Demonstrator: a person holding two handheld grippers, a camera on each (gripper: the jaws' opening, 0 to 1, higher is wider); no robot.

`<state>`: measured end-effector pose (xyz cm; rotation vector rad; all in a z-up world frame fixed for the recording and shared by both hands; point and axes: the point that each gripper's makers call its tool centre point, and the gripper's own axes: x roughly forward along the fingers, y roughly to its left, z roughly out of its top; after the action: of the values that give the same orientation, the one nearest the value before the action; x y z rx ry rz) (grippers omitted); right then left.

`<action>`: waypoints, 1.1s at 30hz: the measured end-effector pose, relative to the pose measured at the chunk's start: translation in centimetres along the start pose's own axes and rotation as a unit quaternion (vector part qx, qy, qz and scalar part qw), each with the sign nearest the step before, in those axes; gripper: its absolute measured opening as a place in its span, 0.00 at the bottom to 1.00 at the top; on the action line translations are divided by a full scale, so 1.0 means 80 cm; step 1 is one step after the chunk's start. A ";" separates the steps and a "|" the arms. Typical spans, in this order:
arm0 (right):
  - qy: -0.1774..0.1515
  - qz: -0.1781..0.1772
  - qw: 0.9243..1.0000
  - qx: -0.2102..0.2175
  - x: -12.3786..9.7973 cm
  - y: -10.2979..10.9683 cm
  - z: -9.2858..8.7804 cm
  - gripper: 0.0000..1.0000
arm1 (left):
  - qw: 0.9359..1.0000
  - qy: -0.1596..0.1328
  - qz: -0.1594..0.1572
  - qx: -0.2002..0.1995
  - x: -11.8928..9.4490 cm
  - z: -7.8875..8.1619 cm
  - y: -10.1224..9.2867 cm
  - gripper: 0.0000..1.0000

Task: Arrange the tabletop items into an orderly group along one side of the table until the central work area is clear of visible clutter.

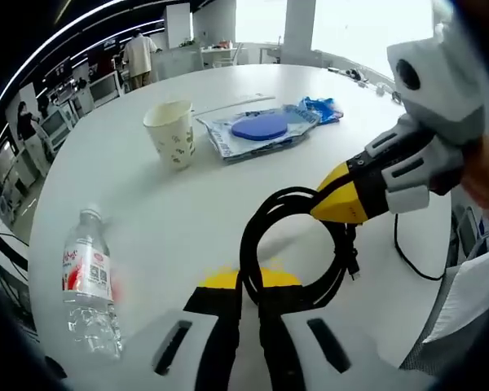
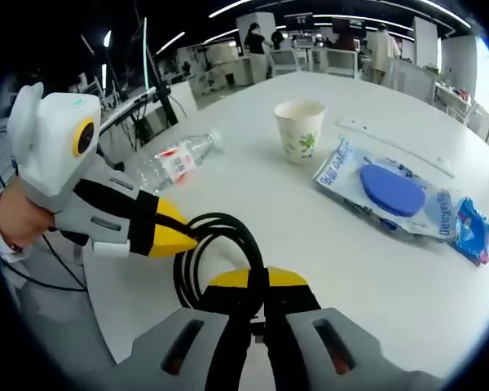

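A coiled black cable (image 1: pixel 279 195) lies on the white round table (image 1: pixel 163 220). My left gripper (image 1: pixel 248 281) is shut on the near side of the coil. My right gripper (image 1: pixel 319 213) comes in from the right, its yellow jaws shut on the coil's far side. In the right gripper view the cable (image 2: pixel 228 220) loops between my right gripper (image 2: pixel 257 281) and my left gripper (image 2: pixel 191 236). Beyond stand a paper cup (image 1: pixel 171 134) (image 2: pixel 300 129), a plastic water bottle (image 1: pixel 90 281) (image 2: pixel 175 163) on its side, and a blue pad in a clear packet (image 1: pixel 261 126) (image 2: pixel 391 191).
A crumpled blue wrapper (image 1: pixel 322 107) (image 2: pixel 473 232) lies beside the packet, and a thin white strip (image 1: pixel 232 104) (image 2: pixel 399 147) behind it. A thin black wire (image 1: pixel 407 261) trails at the table's edge. People and desks (image 1: pixel 134 57) fill the room beyond.
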<state>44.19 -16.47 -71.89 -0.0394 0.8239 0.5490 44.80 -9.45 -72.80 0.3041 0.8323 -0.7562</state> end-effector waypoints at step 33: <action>-0.094 -0.127 0.986 0.062 -0.188 -0.163 0.030 0.01 | 0.980 -0.057 -0.117 0.152 0.031 0.212 -0.147 0.04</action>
<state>43.82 -33.83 -61.87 0.0208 0.6552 0.2557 46.91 -27.77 -63.22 0.4362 0.6493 -1.1142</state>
